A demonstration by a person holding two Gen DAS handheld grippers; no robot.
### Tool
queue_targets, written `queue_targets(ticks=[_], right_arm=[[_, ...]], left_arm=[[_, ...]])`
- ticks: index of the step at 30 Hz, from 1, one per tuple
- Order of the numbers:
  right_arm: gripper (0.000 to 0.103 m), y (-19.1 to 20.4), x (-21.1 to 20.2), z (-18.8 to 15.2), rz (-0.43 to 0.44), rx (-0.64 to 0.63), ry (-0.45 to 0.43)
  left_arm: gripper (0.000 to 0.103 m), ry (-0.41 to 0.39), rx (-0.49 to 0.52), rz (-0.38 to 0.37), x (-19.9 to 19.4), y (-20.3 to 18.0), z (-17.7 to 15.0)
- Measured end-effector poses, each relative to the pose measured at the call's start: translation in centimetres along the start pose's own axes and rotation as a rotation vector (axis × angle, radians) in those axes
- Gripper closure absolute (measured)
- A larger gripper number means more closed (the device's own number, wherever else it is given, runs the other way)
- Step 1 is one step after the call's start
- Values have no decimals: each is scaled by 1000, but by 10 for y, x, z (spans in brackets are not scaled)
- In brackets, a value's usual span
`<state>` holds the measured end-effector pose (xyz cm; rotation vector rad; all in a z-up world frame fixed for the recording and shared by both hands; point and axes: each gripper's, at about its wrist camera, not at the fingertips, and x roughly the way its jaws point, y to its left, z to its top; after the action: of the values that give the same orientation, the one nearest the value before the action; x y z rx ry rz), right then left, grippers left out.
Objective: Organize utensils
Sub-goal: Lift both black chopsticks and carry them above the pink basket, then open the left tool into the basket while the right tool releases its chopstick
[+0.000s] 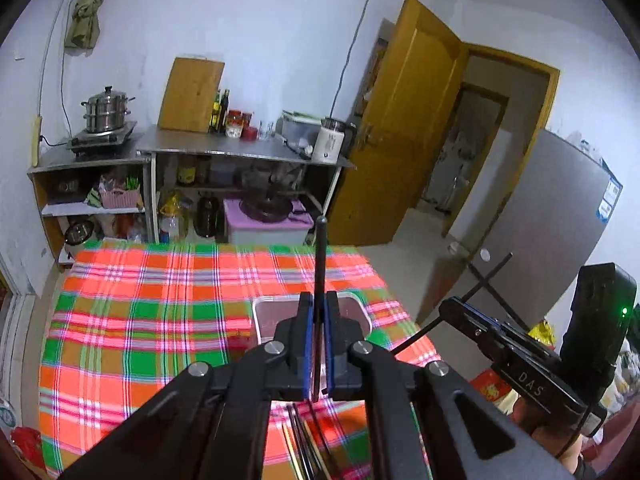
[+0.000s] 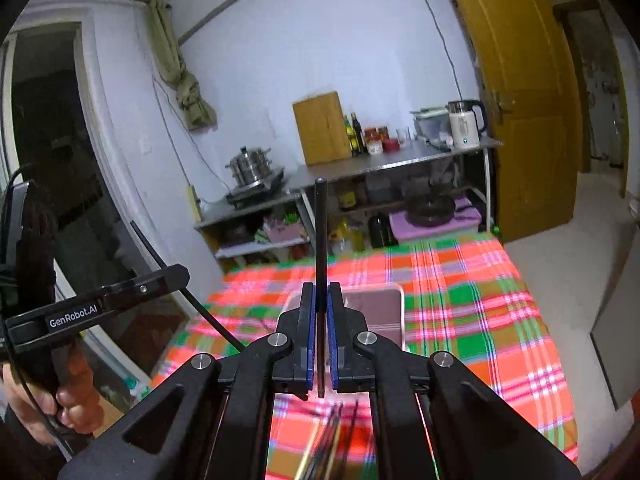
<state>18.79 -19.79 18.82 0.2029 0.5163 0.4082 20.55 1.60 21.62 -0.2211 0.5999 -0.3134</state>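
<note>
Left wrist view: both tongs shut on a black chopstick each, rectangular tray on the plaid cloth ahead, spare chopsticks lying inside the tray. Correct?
One error: the spare chopsticks lie on the red-green plaid tablecloth below the tongs, not inside the white rectangular tray. Left wrist view shows it; the rest stands.

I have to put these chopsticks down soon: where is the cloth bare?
Bare plaid tablecloth lies left of the container and beyond it to the far edge. It is crowded at the near edge, where loose chopsticks lie below the tongs.
</note>
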Motion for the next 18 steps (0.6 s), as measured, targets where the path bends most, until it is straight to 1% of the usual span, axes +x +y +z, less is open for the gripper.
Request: queue_targets(ticks=[3, 8, 11, 18], right_arm=[[98, 0, 6, 12, -1, 8, -27], [98, -4, 23, 16, -9, 33, -36], [98, -7, 37, 12, -18, 34, -19], [98, -14, 68, -12, -34, 40, 54]], left_arm=[[98, -24, 3, 11, 5, 2, 11], [98, -29, -21, 26, 27, 14, 13], [98, -10, -31, 32, 41, 22, 7], [98, 53, -57, 41, 70, 39, -14]])
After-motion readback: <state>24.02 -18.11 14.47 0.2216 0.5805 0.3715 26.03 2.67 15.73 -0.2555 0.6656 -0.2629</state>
